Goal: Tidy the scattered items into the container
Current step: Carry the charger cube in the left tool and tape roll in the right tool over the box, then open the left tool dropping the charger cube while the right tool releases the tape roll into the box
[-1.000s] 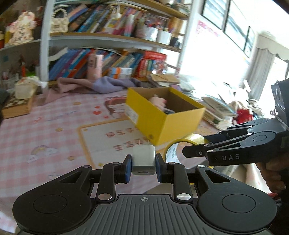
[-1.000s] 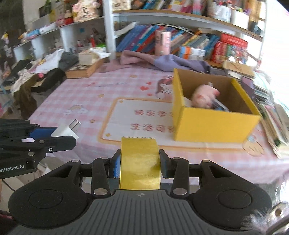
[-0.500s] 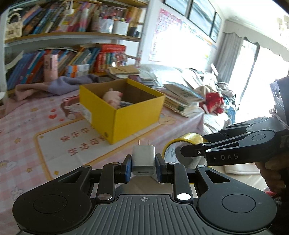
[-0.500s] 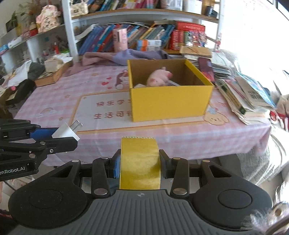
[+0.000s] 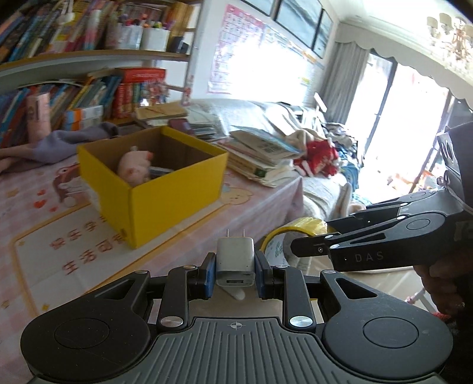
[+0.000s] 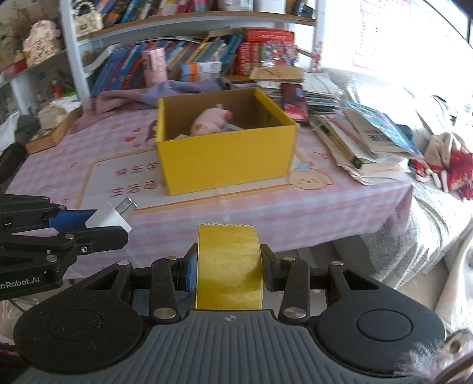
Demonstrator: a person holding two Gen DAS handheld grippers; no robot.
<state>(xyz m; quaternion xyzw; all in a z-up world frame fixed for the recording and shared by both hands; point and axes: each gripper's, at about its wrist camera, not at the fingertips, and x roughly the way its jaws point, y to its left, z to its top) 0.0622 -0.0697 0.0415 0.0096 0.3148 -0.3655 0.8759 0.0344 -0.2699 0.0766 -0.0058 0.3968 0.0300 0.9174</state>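
Observation:
My left gripper (image 5: 235, 273) is shut on a white plug charger (image 5: 235, 260), prongs pointing forward; the charger (image 6: 113, 217) also shows at the left of the right wrist view. My right gripper (image 6: 229, 271) is shut on a roll of yellow tape (image 6: 229, 265), whose rim (image 5: 295, 232) is in sight in the left wrist view. Both hang off the table's near edge. The open yellow box (image 6: 224, 153) stands on the pink checked tablecloth (image 6: 266, 206) beyond them, with a pink plush pig (image 6: 211, 121) inside. The same box (image 5: 165, 189) sits upper left of the charger.
Stacks of books and papers (image 6: 363, 141) lie right of the box. A purple cloth (image 6: 165, 91) and a bookshelf (image 6: 189, 17) are behind it. A wooden tray (image 6: 50, 133) sits far left. A couch with clothes (image 5: 319, 159) lies past the table's end.
Both grippers have swung sideways with their loads, so the box has shifted left in the left wrist view and toward the middle in the right one. The grips are unchanged.

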